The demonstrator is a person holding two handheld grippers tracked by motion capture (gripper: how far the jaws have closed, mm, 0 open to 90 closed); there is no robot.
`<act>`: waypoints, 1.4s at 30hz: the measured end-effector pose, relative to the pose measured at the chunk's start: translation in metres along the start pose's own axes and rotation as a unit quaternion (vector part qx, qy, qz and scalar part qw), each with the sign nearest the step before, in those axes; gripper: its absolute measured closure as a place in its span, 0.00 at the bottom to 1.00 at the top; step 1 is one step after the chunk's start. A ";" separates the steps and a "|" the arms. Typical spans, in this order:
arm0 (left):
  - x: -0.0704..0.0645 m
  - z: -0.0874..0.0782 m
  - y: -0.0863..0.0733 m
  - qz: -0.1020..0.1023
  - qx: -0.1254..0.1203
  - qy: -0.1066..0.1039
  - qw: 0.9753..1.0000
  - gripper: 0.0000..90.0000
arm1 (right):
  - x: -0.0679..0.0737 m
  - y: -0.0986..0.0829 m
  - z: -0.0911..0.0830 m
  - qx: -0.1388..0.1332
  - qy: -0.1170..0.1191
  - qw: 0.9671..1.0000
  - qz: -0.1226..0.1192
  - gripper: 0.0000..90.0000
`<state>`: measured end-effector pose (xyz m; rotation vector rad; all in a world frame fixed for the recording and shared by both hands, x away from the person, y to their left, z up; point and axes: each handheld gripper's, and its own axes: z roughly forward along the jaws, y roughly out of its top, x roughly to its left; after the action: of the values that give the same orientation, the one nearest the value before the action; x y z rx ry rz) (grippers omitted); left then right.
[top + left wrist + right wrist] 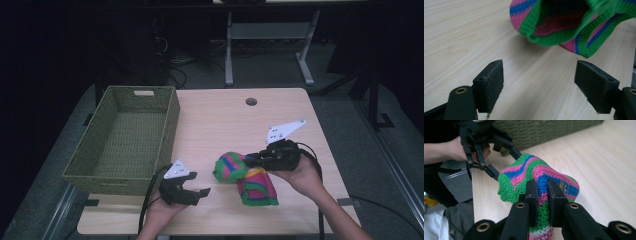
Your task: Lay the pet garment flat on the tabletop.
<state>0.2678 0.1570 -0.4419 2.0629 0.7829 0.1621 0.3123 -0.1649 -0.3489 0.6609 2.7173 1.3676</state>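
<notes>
— What's on my counter (220,117), biggest first?

— A green woven basket (125,140) at the left edge. Then the knitted sock (250,177), striped green, pink and blue with a ribbed green cuff, bunched at the near middle of the counter.

— And my tools?

— My right tool (542,192) pinches a fold of the sock. My left tool (539,83) stands spread, just beside the cuff.

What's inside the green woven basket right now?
Nothing shows inside the basket: the high view shows only its bare woven floor. Its near wall hides the strip of floor just behind it. The striped knit piece lies outside on the table, pinched by the right gripper.
</notes>
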 end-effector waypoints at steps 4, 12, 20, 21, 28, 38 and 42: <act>0.000 0.000 0.000 0.001 0.001 0.000 1.000 0.26 | -0.014 -0.014 0.017 0.018 0.010 0.999 0.031 0.89; -0.001 0.002 0.000 0.003 0.004 -0.001 1.000 0.26 | -0.043 -0.042 0.039 0.078 -0.033 0.995 0.058 0.88; -0.001 0.002 0.000 0.003 0.004 -0.001 1.000 0.26 | -0.060 -0.063 0.049 0.104 -0.040 0.990 0.089 0.88; -0.001 0.002 0.000 0.003 0.004 -0.001 1.000 0.26 | -0.060 -0.066 0.052 0.107 -0.037 0.989 0.090 0.88; -0.002 0.003 0.000 0.005 0.004 -0.002 1.000 0.26 | -0.059 -0.076 0.057 0.107 -0.024 0.989 0.099 0.87; -0.002 0.004 0.000 0.005 0.007 -0.002 1.000 0.26 | -0.044 -0.062 0.037 0.076 -0.017 0.994 0.075 0.63; -0.003 0.004 0.000 0.006 0.007 -0.002 1.000 0.26 | -0.035 -0.055 0.031 0.060 -0.011 0.996 0.058 0.60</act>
<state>0.2673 0.1525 -0.4438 2.0809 0.7710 0.1596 0.3307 -0.1839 -0.4163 0.8506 2.8013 1.2161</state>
